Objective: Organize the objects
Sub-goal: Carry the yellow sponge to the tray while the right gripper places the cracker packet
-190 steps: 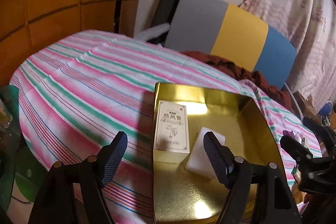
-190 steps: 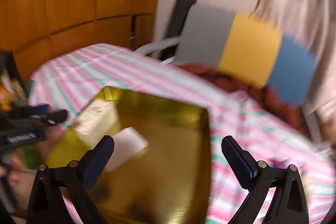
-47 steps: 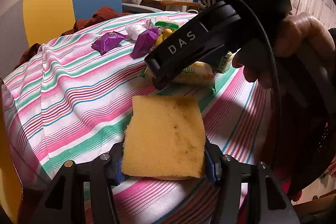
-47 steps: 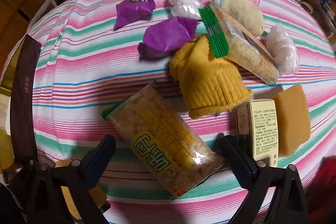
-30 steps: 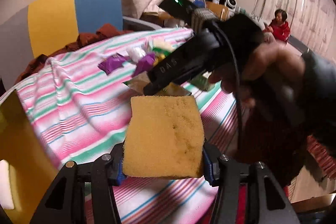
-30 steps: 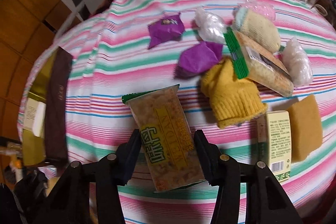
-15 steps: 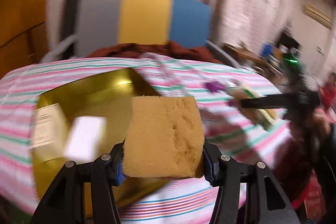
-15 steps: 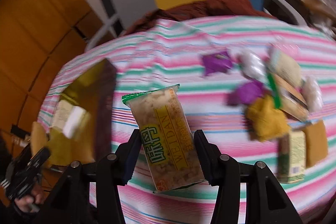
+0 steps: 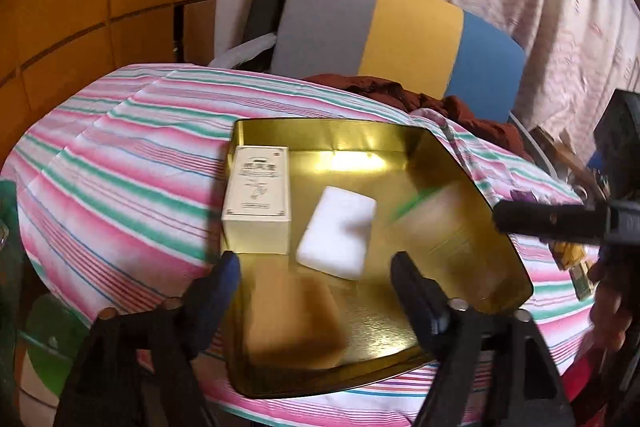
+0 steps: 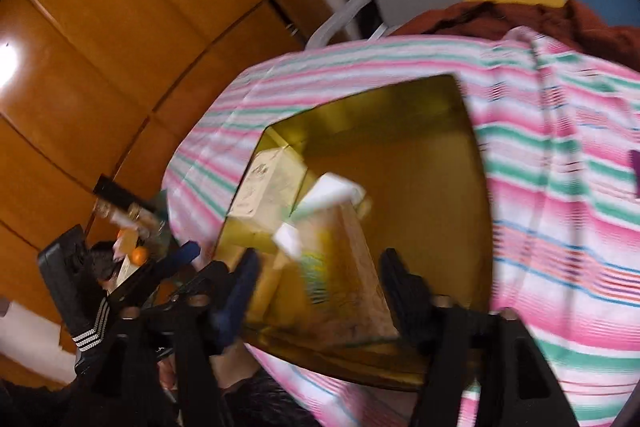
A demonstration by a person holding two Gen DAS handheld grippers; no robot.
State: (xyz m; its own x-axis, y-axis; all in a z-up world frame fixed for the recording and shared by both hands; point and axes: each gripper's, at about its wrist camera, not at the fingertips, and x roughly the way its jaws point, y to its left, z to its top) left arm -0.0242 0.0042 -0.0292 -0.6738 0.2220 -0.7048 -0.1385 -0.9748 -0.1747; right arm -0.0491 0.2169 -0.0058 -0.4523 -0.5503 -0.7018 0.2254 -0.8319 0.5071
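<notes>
Both claws stood released over the gold tray [image 9: 472, 187]. Sponge [image 9: 294, 323] lay in the tray's near-left corner, directly ahead of the left gripper [image 9: 316, 281]; snack packet [image 10: 344, 267], long axis pointing away, lay ahead of the right gripper [image 10: 320, 275].

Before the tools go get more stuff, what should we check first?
1. Left tool open: ok, jaws apart.
2. Sponge inside the gold tray: ok.
3. Right tool open: ok, jaws apart.
4. Snack packet lying settled in the tray: cannot tell, too blurred.
5. Cream box and white block inside the tray: ok.
6. Room left in the tray: ok, bare floor at the far side.
</notes>
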